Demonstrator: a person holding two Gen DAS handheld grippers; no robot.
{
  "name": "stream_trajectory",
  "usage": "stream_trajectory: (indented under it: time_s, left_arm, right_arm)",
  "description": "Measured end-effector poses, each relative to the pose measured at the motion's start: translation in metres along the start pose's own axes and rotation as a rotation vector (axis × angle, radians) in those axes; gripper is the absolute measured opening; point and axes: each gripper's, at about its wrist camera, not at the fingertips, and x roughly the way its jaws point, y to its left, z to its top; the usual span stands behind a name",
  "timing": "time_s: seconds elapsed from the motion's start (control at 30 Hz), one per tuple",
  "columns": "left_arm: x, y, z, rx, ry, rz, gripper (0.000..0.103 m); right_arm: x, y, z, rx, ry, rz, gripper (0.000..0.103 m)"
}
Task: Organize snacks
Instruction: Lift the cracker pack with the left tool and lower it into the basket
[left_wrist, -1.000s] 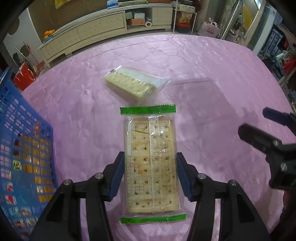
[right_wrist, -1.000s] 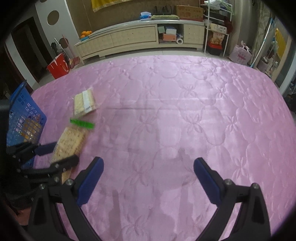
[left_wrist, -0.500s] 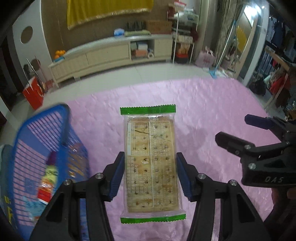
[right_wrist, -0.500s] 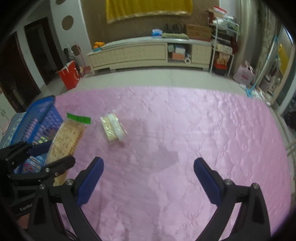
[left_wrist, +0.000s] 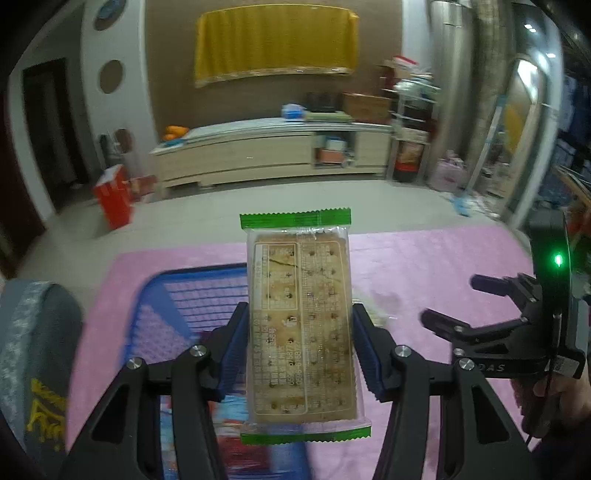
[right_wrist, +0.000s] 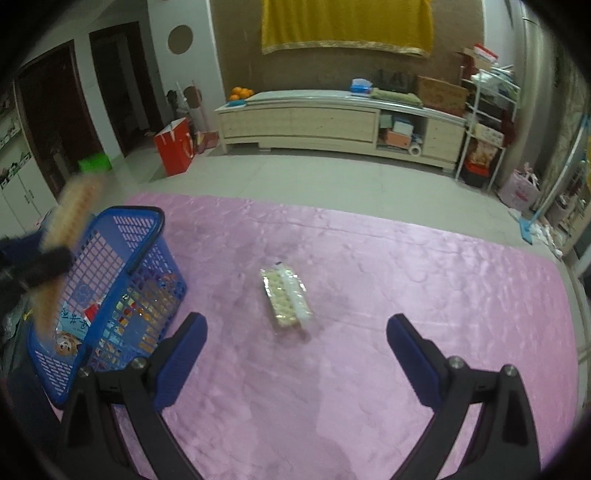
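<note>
My left gripper (left_wrist: 299, 350) is shut on a clear cracker pack with green ends (left_wrist: 301, 325), held in the air over the blue plastic basket (left_wrist: 184, 295). From the right wrist view the same pack (right_wrist: 70, 229) is a blur above the basket (right_wrist: 110, 295), which holds several snack packets. A second pack of pale crackers (right_wrist: 286, 299) lies on the pink tablecloth (right_wrist: 406, 288), ahead of my right gripper (right_wrist: 295, 350), which is open and empty. The right gripper (left_wrist: 454, 302) also shows at the right of the left wrist view.
The basket stands at the table's left end. A grey cushion with yellow embroidery (left_wrist: 33, 354) lies left of it. Beyond the table's far edge are bare floor, a red bag (right_wrist: 173, 149) and a long low cabinet (right_wrist: 332, 122).
My left gripper rose off the cloth with the green-ended pack and swung left over the basket. The right gripper lifted and turned, so the pale cracker pack now lies ahead of it.
</note>
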Motion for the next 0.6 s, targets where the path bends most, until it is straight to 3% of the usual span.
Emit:
stream_trajectory:
  time_s: [0.2,0.6]
  left_arm:
    - [0.016,0.048,-0.001,-0.091,0.036,0.088,0.052]
    - [0.080,0.062,-0.032,-0.109,0.235,0.119,0.052]
  right_arm:
    - [0.033,0.008,0.005,-0.022,0.039,0.007,0.099]
    - [0.100,0.010,0.006,-0.016,0.133,0.008,0.099]
